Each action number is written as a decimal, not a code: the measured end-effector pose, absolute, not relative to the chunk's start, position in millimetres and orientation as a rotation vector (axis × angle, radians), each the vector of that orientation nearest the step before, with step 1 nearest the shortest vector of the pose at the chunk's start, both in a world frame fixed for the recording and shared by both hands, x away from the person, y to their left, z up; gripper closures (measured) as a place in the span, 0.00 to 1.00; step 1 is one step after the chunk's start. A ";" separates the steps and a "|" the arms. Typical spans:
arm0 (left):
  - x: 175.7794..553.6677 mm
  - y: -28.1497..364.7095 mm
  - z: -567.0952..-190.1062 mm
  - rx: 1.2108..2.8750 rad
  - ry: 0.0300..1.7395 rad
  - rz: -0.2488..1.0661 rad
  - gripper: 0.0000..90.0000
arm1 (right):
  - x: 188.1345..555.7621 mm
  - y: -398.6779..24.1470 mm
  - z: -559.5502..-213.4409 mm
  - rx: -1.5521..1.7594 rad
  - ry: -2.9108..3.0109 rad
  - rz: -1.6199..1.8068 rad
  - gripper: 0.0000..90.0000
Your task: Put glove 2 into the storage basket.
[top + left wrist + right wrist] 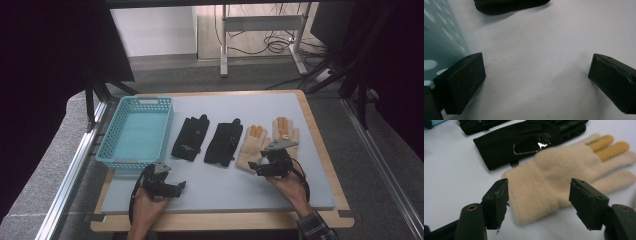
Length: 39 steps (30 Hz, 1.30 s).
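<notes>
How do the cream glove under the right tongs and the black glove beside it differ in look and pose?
The cream glove is fuzzy knit with two yellow-orange fingers; the black glove is smooth and dark with a glossy patch. The cream glove's cuff lies between the open jaws of the right tongs, while the black glove lies beyond them, with no tongs at it. On the table, the cream glove lies further from the blue basket. Both lie flat, cuffs toward the person.
</notes>
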<state>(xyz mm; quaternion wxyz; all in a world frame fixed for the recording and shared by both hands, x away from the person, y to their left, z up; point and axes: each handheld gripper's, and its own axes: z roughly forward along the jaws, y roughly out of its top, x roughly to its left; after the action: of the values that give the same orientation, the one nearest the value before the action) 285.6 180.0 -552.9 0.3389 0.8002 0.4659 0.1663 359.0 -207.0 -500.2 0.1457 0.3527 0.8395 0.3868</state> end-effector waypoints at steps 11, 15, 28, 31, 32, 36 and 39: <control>285.5 180.1 -552.9 2.084 1.213 0.433 0.01 | 388.3 -175.0 -490.8 0.961 2.443 1.129 0.55; 285.5 180.1 -552.9 2.084 1.213 0.433 0.01 | 406.0 -155.9 -489.1 0.941 2.458 1.123 0.58; 285.5 180.1 -552.9 2.083 1.212 0.432 0.01 | 456.2 -110.5 -510.9 1.024 2.468 1.009 0.39; 285.5 180.1 -553.0 2.082 1.212 0.432 0.01 | 462.6 -107.1 -516.4 1.029 2.487 0.967 0.40; 285.5 180.1 -553.0 2.082 1.212 0.432 0.01 | 465.4 -104.7 -520.5 1.027 2.506 0.943 0.44; 285.5 180.0 -553.0 2.082 1.213 0.432 0.01 | 463.6 -103.0 -521.6 1.036 2.526 0.977 0.68; 285.5 180.0 -553.0 2.083 1.213 0.432 0.01 | 463.0 -104.7 -520.8 1.044 2.540 0.989 0.81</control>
<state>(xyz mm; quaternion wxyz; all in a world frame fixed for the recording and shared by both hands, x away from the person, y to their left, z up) 285.5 180.0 -553.0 0.3396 0.8001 0.4658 0.1661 463.0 -104.7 -520.8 0.1110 0.3555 0.8648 0.3368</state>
